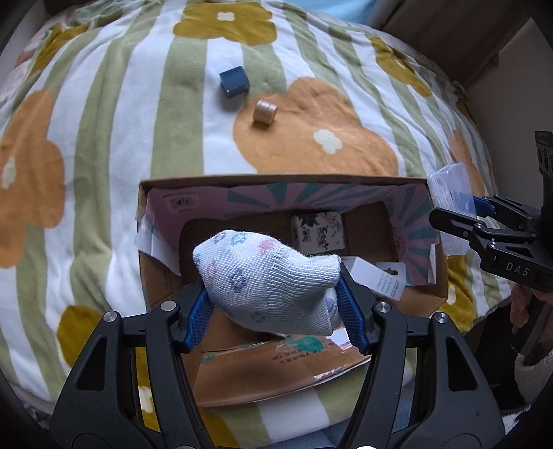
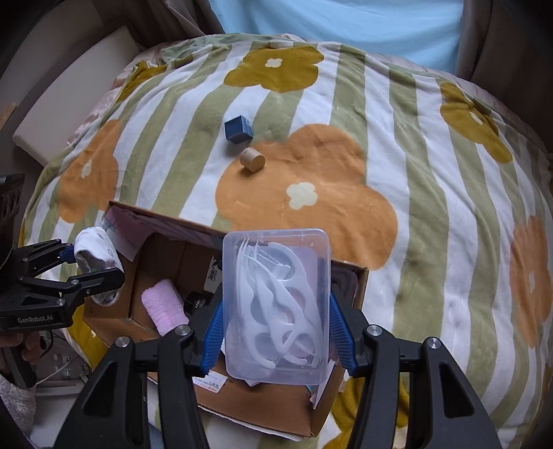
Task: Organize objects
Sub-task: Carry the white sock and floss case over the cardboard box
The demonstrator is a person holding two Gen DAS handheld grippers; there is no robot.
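Observation:
My left gripper (image 1: 274, 311) is shut on a white patterned sock (image 1: 266, 279) and holds it above the open cardboard box (image 1: 283, 181). It also shows in the right wrist view (image 2: 88, 273) with the sock (image 2: 95, 250). My right gripper (image 2: 276, 331) is shut on a clear plastic case of white floss picks (image 2: 276, 304), held over the box's right side (image 2: 359, 286). In the left wrist view the right gripper (image 1: 459, 210) and the case (image 1: 452, 190) are at the right. A blue cube (image 1: 234, 81) and a tan wooden cylinder (image 1: 264, 112) lie on the blanket beyond the box.
The box holds a patterned cube (image 1: 318, 229), a white carton (image 1: 376, 276) and a pink rolled cloth (image 2: 164, 305). It sits on a striped floral blanket (image 1: 103, 155) over a bed. A light blue pillow (image 2: 345, 24) lies at the far end.

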